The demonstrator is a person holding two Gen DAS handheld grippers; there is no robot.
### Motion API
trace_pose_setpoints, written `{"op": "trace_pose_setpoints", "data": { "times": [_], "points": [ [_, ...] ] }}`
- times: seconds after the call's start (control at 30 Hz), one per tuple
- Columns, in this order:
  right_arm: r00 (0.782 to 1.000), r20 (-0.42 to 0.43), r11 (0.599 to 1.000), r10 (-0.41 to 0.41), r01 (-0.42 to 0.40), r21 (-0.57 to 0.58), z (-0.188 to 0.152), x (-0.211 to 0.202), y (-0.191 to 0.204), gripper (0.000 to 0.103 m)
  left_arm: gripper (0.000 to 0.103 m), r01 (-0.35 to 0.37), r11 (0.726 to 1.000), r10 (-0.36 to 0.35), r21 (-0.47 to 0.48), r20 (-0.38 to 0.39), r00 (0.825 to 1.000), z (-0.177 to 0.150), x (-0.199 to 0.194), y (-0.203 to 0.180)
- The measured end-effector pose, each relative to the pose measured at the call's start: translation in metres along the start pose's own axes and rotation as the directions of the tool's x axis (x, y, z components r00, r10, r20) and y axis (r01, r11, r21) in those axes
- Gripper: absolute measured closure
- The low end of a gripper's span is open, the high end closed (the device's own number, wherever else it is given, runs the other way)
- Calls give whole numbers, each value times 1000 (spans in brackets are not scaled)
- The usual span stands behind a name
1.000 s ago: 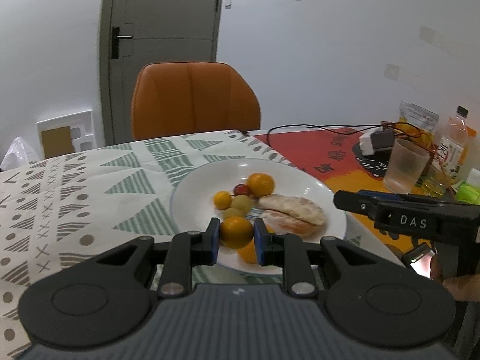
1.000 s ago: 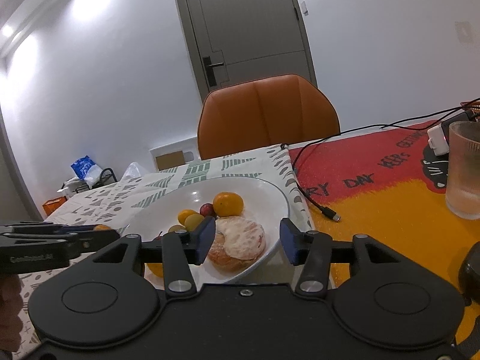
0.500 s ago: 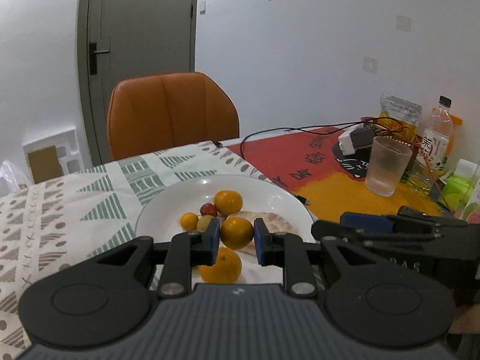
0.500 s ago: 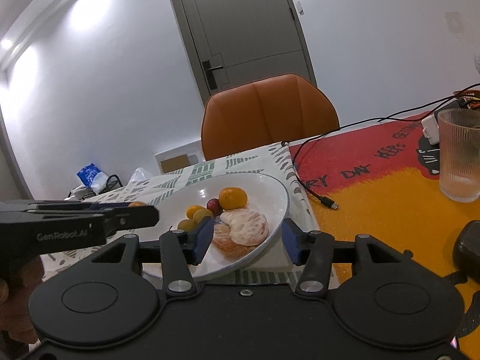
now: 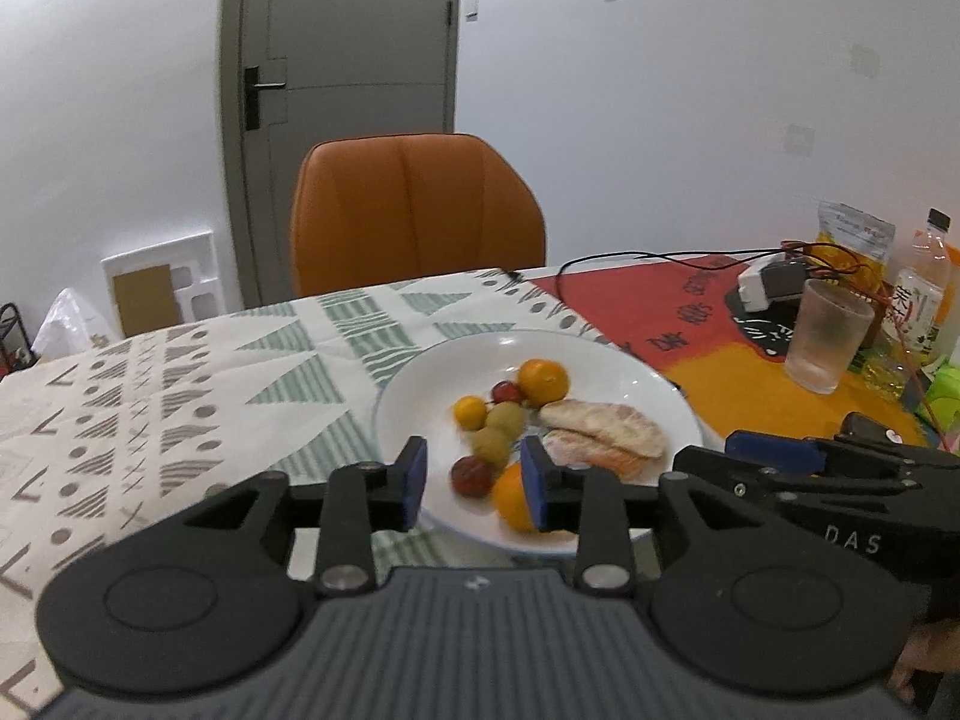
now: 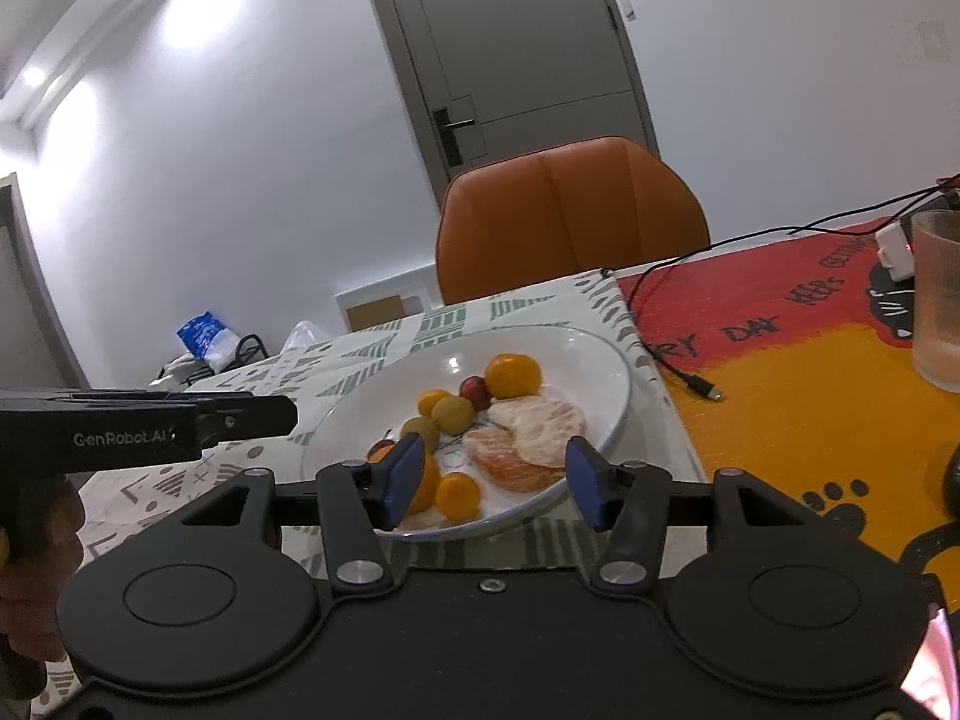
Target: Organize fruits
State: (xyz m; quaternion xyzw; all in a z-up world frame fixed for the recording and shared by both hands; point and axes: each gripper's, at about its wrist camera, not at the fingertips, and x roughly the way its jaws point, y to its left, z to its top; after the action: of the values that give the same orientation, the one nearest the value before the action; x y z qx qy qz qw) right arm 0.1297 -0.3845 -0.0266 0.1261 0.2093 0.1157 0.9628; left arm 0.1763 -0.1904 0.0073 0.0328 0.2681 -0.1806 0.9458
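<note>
The left tool [image 5: 473,483] is hovering over the near rim of the white plate [image 5: 420,396]. Its jaws are opening to a narrow gap, and nothing is held between the blue pads [image 5: 415,480]. Through this gap a red grape [image 5: 471,475] is showing on the plate, and an orange fruit [image 5: 511,498] is lying just beside the right pad, partly hidden by it. Further on the plate are sitting two green grapes [image 5: 498,429], a small yellow fruit [image 5: 470,411], another red grape [image 5: 506,391] and a mandarin [image 5: 543,382], all close together. To the right of them the peeled orange pieces [image 5: 603,429] are lying. The right tool [image 6: 493,483] is opening a little wider, with nothing gripped. A frosted cup [image 5: 827,343] is standing on the table [image 5: 720,372], well apart.
</note>
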Motion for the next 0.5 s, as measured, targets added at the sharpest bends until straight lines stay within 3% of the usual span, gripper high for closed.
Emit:
{"op": "trace_pose_setpoints", "data": {
  "times": [0.33, 0.5],
  "points": [
    [999, -14, 999, 36, -37, -23, -2, -2, 25, 38, 44, -62, 997, 62, -51, -6, 998, -14, -24, 25],
    [998, -9, 997, 60, -61, -47, -2, -5, 42, 21, 21, -128, 989, 129, -74, 7, 992, -20, -39, 39]
  ]
}}
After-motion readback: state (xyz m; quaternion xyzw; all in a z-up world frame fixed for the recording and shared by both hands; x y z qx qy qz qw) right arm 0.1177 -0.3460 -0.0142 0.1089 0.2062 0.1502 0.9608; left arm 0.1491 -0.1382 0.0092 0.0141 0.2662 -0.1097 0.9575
